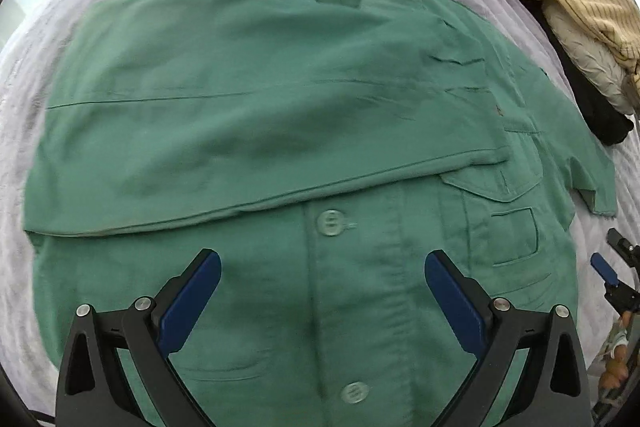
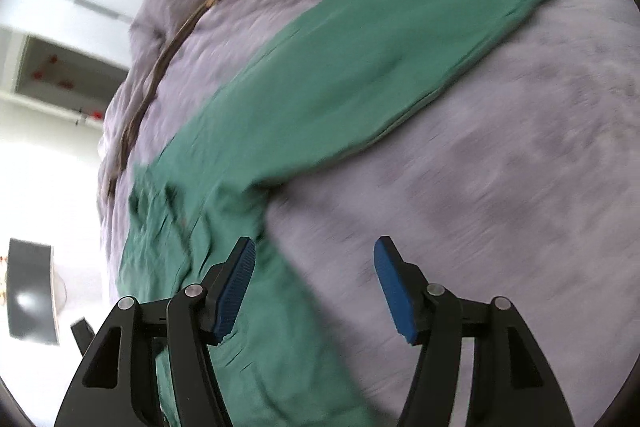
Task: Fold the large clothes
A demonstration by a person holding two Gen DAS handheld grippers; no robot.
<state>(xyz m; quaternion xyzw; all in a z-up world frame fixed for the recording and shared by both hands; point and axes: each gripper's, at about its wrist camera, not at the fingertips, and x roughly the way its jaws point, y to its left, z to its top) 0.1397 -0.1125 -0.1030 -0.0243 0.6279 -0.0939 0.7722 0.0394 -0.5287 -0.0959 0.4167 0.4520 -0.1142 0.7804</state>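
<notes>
Left wrist camera is looking steeply down, close over the green shirt (image 1: 280,107) on the lilac blanket (image 1: 24,107). Right wrist camera is facing obliquely along one sleeve (image 2: 360,67), rolled. Both are sharing shirt, blanket and clothes pile (image 1: 580,27).

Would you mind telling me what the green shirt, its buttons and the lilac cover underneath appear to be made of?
Green shirt: a matte woven fabric, probably cotton, judging by its crisp seams and soft creases. Buttons: pale translucent plastic, by their slight sheen. Lilac cover: a plush, fleece-like textile; its nap shows mottled light and dark patches, though blur leaves the fibre open.
</notes>
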